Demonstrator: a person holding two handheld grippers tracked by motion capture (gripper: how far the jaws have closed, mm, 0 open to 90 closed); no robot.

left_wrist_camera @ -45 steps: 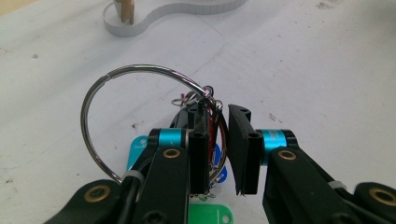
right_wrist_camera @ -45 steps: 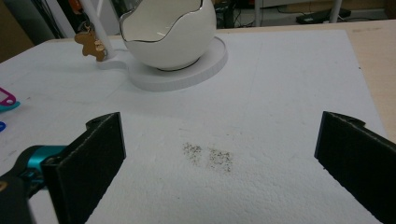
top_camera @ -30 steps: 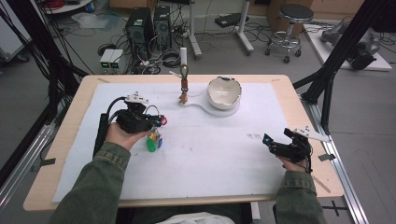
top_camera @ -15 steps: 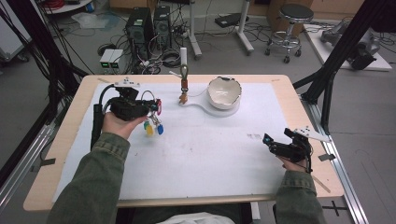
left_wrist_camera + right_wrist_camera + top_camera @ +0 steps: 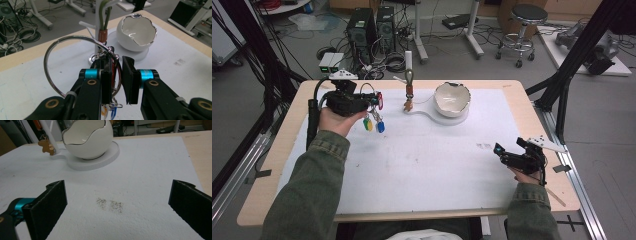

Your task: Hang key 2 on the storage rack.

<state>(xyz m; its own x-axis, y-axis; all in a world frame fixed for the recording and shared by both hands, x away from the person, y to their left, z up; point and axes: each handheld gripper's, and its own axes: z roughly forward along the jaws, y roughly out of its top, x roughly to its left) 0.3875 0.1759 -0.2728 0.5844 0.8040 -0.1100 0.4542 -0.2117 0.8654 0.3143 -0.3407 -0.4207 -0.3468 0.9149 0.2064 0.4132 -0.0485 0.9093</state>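
The left gripper [image 5: 373,102] is clamped on a keyring [image 5: 75,62]. In the left gripper view the big metal ring loops out to the left of the jaws, and the small bits where it joins sit pinched between the pads, with a red tag tucked in there too. From the high view the keyring hangs off the jaw tips above the white mat [image 5: 432,165], with a yellow tag [image 5: 368,124] and a blue tag [image 5: 380,126] dangling below, clear of the surface as far as one can tell.

Right ahead of the jaws is a white stand [image 5: 98,30] with pegs, and something green and orange is already hanging on it. It sits between the gripper and the bowl [image 5: 452,99], a white egg-shell shaped thing with a jagged silver rim on a round base. In the high view the stand is just left of the bowl, and a small brown gingerbread charm [image 5: 46,146] hangs off it.

The right gripper [image 5: 501,154] sits well away at the right edge of the mat, jaws spread wide with nothing between them but bare mat and a dark smudge [image 5: 110,205]. Past the table [image 5: 512,87] the floor has PC towers [image 5: 371,30], a tangle of cables, and a stool [image 5: 525,15].
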